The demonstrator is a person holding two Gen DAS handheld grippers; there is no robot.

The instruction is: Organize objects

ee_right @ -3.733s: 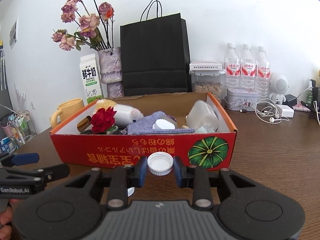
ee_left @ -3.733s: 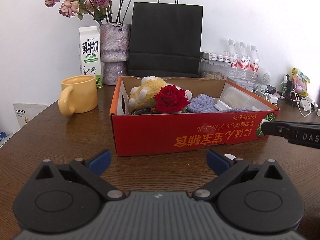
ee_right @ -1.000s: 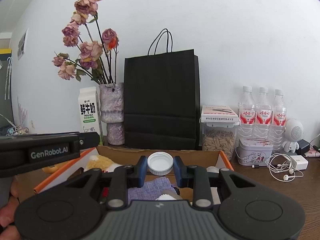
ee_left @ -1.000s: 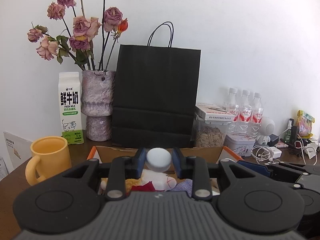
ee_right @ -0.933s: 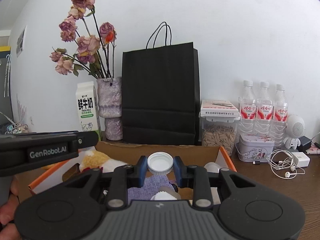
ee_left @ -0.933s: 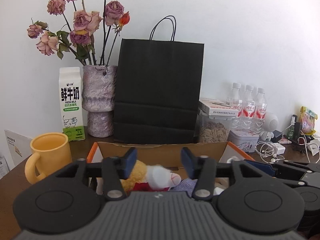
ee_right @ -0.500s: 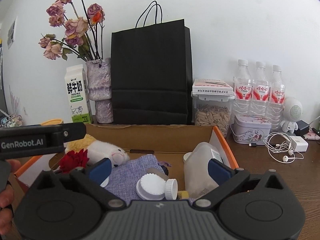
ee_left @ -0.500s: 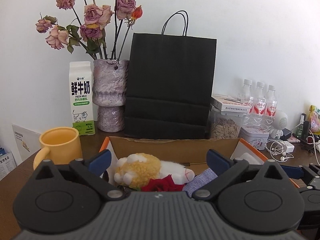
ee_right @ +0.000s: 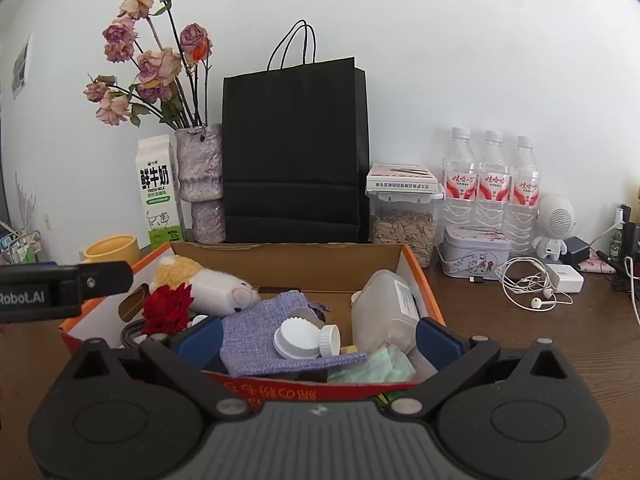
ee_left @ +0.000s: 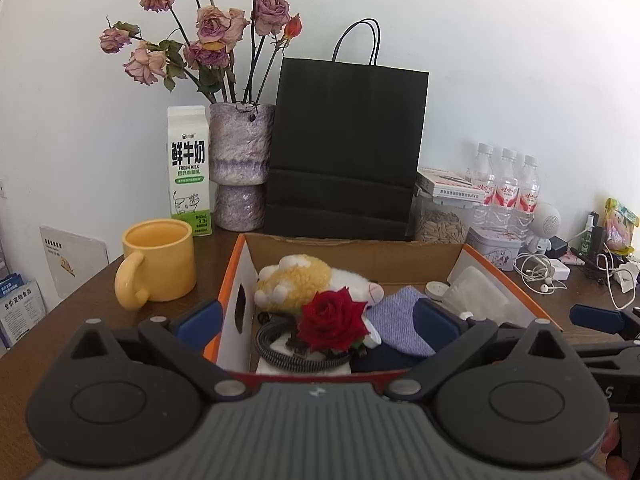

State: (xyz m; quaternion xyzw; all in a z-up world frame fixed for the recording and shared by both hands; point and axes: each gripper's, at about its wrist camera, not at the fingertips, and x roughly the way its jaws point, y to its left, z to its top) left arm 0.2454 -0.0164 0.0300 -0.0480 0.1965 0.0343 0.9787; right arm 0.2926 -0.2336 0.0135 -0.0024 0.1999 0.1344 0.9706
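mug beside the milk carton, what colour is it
The mug is plain yellow, shown best in the left wrist view.

Both wrist cameras look forward and slightly down, close over the red cardboard box [ee_left: 236,276] [ee_right: 420,276] (shared), facing the black paper bag [ee_left: 344,152] [ee_right: 294,152].
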